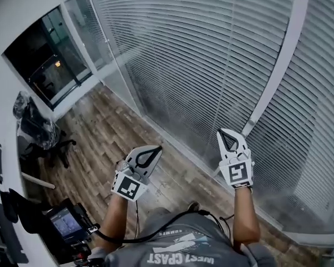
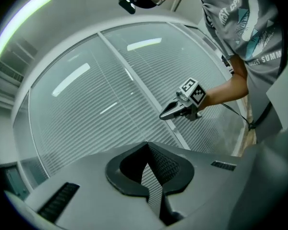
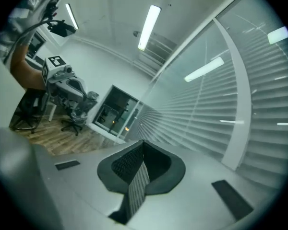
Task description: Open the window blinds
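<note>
White slatted blinds (image 1: 200,54) hang with their slats turned flat behind a glass wall, split by a white upright post (image 1: 278,65). Both grippers are held up in front of the glass, apart from it. My left gripper (image 1: 157,147) is shut and holds nothing; its tips (image 2: 146,145) meet against the blinds (image 2: 86,114). My right gripper (image 1: 221,131) is shut and empty too, just left of the post's foot. It also shows in the left gripper view (image 2: 162,116). The right gripper's own jaws (image 3: 143,143) point along the blinds (image 3: 264,95). No cord or wand shows.
Wood floor (image 1: 111,132) runs along the glass wall. A black office chair (image 1: 44,135) stands at the left below a dark glazed doorway (image 1: 44,60). A device with a small screen (image 1: 67,224) sits at the lower left, with a cable to the person's body.
</note>
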